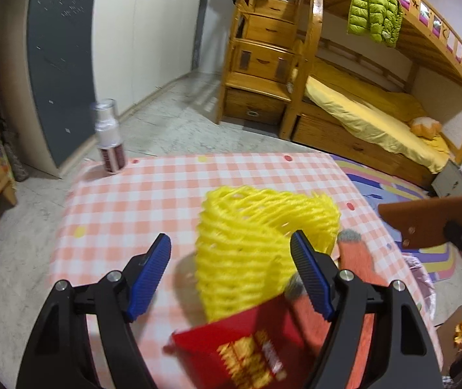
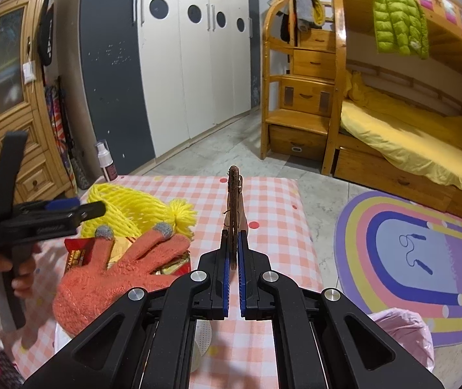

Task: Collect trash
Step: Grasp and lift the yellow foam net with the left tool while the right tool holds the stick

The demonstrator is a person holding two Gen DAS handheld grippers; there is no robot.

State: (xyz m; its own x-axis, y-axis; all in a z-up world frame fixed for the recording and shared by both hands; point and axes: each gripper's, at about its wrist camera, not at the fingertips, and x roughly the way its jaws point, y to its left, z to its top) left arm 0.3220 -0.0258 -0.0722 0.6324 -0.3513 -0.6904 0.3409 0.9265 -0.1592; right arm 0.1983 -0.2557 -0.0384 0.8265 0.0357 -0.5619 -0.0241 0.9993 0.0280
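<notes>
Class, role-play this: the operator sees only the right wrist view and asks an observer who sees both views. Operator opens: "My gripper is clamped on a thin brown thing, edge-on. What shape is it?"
Observer: From the left wrist view it is a flat brown leather sheath with rivets, seen side-on in the right gripper.
Operator: Is the left gripper open?
Observer: Yes, open, its blue pads either side of the yellow foam net, not touching it.
Operator: What is printed on the red wrapper?
Observer: Yellow lettering, too blurred to read.
</notes>
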